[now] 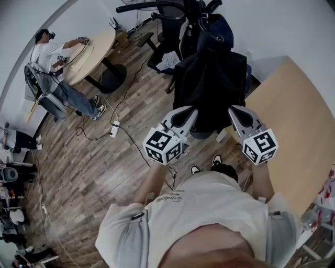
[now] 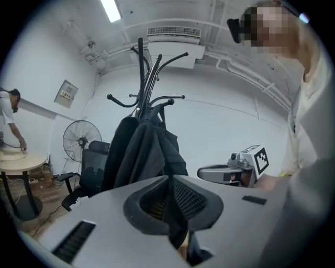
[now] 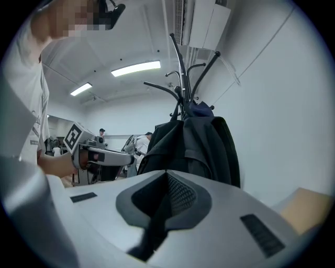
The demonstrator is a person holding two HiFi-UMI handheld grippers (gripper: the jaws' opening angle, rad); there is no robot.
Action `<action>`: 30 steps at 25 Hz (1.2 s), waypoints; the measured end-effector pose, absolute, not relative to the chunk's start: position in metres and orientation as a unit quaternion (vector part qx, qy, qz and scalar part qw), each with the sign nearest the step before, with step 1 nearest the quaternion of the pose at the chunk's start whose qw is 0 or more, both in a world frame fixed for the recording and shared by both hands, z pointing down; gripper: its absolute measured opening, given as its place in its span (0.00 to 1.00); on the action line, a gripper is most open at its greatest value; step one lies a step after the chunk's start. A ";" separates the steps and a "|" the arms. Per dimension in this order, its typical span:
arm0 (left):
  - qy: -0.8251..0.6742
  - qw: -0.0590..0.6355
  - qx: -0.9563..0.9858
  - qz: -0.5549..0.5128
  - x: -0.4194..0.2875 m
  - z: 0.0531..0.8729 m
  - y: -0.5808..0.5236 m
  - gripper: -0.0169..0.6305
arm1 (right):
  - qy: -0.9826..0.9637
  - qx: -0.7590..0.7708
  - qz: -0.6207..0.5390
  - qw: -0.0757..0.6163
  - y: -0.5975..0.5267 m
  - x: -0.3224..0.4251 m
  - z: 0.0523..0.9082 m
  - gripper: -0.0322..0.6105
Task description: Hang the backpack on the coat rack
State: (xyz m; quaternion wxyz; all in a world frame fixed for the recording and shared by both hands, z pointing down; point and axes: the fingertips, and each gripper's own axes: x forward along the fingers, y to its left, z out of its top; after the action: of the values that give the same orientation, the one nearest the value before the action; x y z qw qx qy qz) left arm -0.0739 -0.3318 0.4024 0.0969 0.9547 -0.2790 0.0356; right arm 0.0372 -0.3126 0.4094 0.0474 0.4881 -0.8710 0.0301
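Observation:
The dark backpack [image 1: 209, 89] hangs against the black coat rack [image 1: 172, 8], its top up among the curved hooks. In the left gripper view the backpack [image 2: 141, 152] droops below the rack's arms [image 2: 144, 68]; the right gripper view shows the same backpack [image 3: 193, 146] and rack [image 3: 180, 68]. My left gripper [image 1: 189, 111] and right gripper [image 1: 236, 111] point at the backpack's lower part from either side, a little short of it. Both sets of jaws are shut with nothing between them, as seen on the left gripper [image 2: 170, 196] and the right gripper [image 3: 167, 193].
A black office chair [image 1: 167, 52] stands just behind the rack. A pale wooden table [image 1: 293, 120] lies at my right. On the wooden floor are a power strip [image 1: 114, 128] and cables. A person [image 1: 52, 57] works at a round table [image 1: 94, 47] far left. A fan [image 2: 81, 138] stands by the wall.

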 end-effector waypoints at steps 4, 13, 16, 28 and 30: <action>-0.281 0.117 0.952 0.027 -0.071 0.412 -0.328 0.08 | -0.865 0.498 0.029 0.058 -0.301 0.045 0.418 0.04; -0.309 0.122 0.943 0.020 -0.074 0.408 -0.330 0.08 | -0.875 0.483 0.011 0.039 -0.298 0.044 0.405 0.04; -0.308 0.115 0.944 0.017 -0.067 0.403 -0.329 0.08 | -0.879 0.475 -0.002 0.041 -0.298 0.044 0.399 0.04; -0.309 0.110 0.945 0.013 -0.053 0.400 -0.324 0.08 | -0.884 0.466 -0.004 0.035 -0.299 0.054 0.394 0.04; -0.312 0.112 0.943 0.013 -0.054 0.400 -0.324 0.08 | -0.882 0.469 0.004 0.037 -0.301 0.057 0.398 0.04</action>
State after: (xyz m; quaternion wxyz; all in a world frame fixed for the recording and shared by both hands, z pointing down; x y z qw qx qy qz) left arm -0.0544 -0.3243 0.4005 0.1123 0.9434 -0.3117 0.0132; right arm 0.0567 -0.3015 0.3984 0.0373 0.4690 -0.8824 0.0042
